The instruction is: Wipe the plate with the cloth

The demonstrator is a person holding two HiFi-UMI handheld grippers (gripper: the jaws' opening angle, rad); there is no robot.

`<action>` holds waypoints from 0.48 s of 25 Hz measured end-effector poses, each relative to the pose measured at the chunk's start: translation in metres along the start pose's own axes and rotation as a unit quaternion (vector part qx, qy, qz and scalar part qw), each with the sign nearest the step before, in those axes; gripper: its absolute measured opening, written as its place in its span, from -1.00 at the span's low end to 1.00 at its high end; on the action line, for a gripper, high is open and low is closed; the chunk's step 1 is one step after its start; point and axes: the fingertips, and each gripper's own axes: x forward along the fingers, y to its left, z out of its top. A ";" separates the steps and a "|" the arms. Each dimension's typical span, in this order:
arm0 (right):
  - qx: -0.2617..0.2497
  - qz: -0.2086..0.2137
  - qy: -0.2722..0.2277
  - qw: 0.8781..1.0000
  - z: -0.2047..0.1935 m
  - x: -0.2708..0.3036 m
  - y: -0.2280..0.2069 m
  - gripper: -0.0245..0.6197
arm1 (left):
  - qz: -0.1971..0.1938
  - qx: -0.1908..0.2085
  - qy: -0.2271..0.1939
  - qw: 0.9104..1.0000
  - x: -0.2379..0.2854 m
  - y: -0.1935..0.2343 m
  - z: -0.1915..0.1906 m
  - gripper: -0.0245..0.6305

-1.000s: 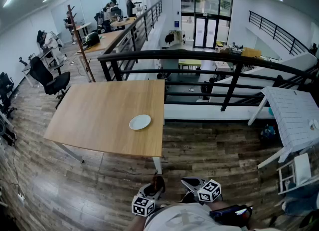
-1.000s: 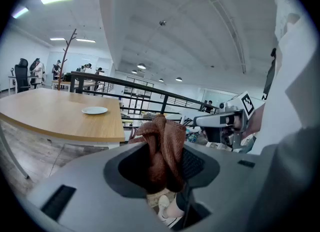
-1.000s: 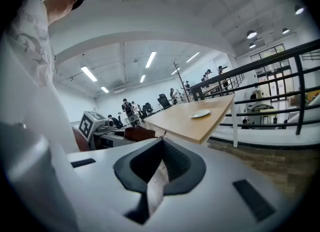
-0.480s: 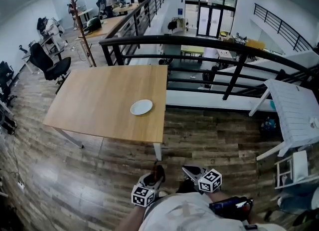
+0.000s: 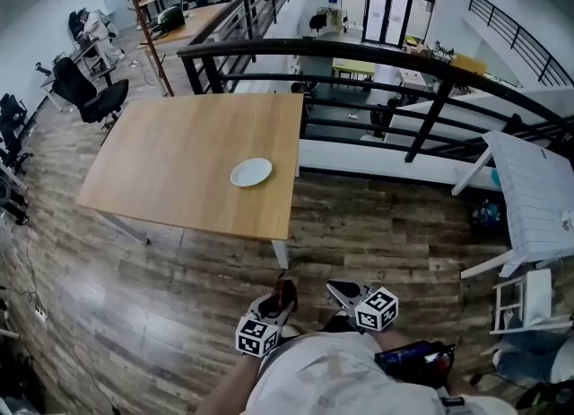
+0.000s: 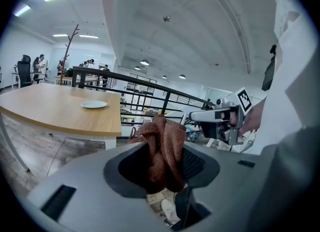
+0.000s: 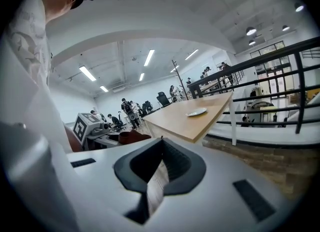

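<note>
A small white plate [image 5: 251, 172] lies near the right edge of a light wooden table [image 5: 170, 180], well ahead of me across the plank floor. Both grippers hang close to my body, far from the table. My left gripper [image 5: 284, 296] is shut on a reddish-brown cloth [image 6: 161, 133], which bunches up between its jaws. Beside it, my right gripper [image 5: 337, 290] is shut with nothing in it. The left gripper view shows the plate [image 6: 94, 104] far off; the right gripper view shows the plate [image 7: 196, 112] near the table's edge and the cloth [image 7: 131, 137] at left.
A black metal railing [image 5: 359, 55] runs behind and to the right of the table. A white slatted table [image 5: 534, 198] stands at the right. A black office chair [image 5: 85, 95] and a coat stand [image 5: 143, 19] are at the far left. People sit at distant desks.
The head view has shifted, so the table and plate sit a little higher in the picture. Both grippers stay near my body, the cloth still held in the left one.
</note>
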 end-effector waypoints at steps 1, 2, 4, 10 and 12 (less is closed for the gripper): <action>-0.002 0.002 -0.001 1.000 0.003 -0.001 -0.005 -0.88 | 0.000 0.000 0.001 1.000 0.005 -0.001 0.002 -0.41; -0.001 0.003 0.000 1.000 0.004 -0.001 -0.009 -0.88 | 0.001 0.000 0.004 1.000 0.010 -0.003 0.004 -0.41; 0.004 0.005 0.003 1.000 0.005 -0.006 -0.019 -0.88 | 0.003 0.000 0.007 1.000 0.020 -0.006 0.011 -0.41; 0.003 0.011 0.008 1.000 0.018 -0.029 -0.055 -0.88 | 0.006 0.003 0.005 1.000 0.056 -0.025 0.043 -0.41; 0.000 0.015 0.006 1.000 0.025 -0.036 -0.067 -0.88 | 0.010 0.004 0.006 1.000 0.067 -0.032 0.051 -0.41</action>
